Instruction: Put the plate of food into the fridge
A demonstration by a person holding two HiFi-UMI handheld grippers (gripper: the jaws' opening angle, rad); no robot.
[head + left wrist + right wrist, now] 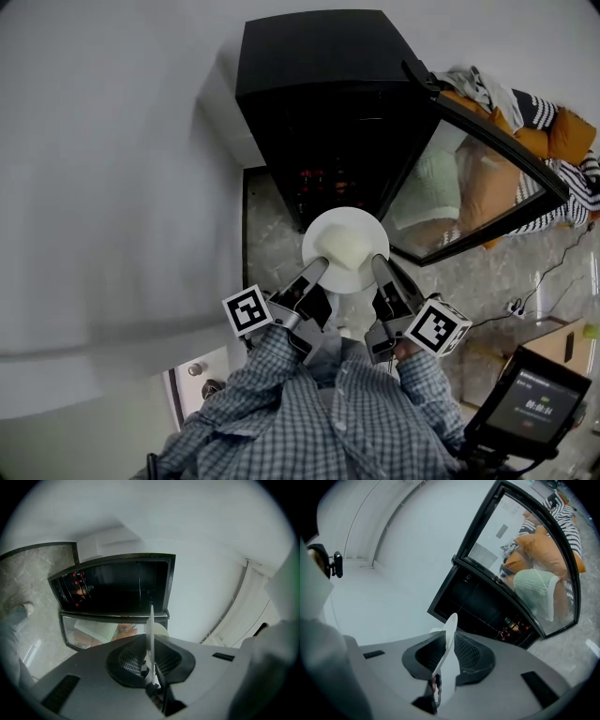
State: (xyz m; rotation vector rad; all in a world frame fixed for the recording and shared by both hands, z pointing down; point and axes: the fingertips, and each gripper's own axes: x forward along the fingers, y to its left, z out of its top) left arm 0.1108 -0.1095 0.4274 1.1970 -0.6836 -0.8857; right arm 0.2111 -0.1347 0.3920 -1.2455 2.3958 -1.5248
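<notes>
Checked shirt sleeves [309,412] are filling the bottom of the head view, and from them the two tongs are reaching forward. The left gripper [316,270] is clamping the near left rim of the white plate [364,225], and the right gripper [379,268] is clamping its near right rim; in the left gripper view the plate [150,630] is standing edge-on between the closed jaws of that gripper [151,670], and in the right gripper view the plate [448,637] is sitting the same way in the right gripper [439,665]. A pale mound of food [343,249] is lying on the plate, which is hanging in the air just in front of the open black fridge [319,84], not yet inside. Small red things [323,178] are showing on a shelf in the dark interior. The glass door [469,187] is swinging out to the right, its lower edge lying close to the right gripper and closing off that side. A plain white wall [103,187] is running along the left, near the fridge's side. Below, a mottled stone floor [270,246] is showing in a narrow strip on the left of the plate and more widely under the door. Orange cushions [567,131] are lying beyond the door, a cable [539,286] is trailing across the floor at right, and a dark screen [536,403] is glowing at the lower right.
</notes>
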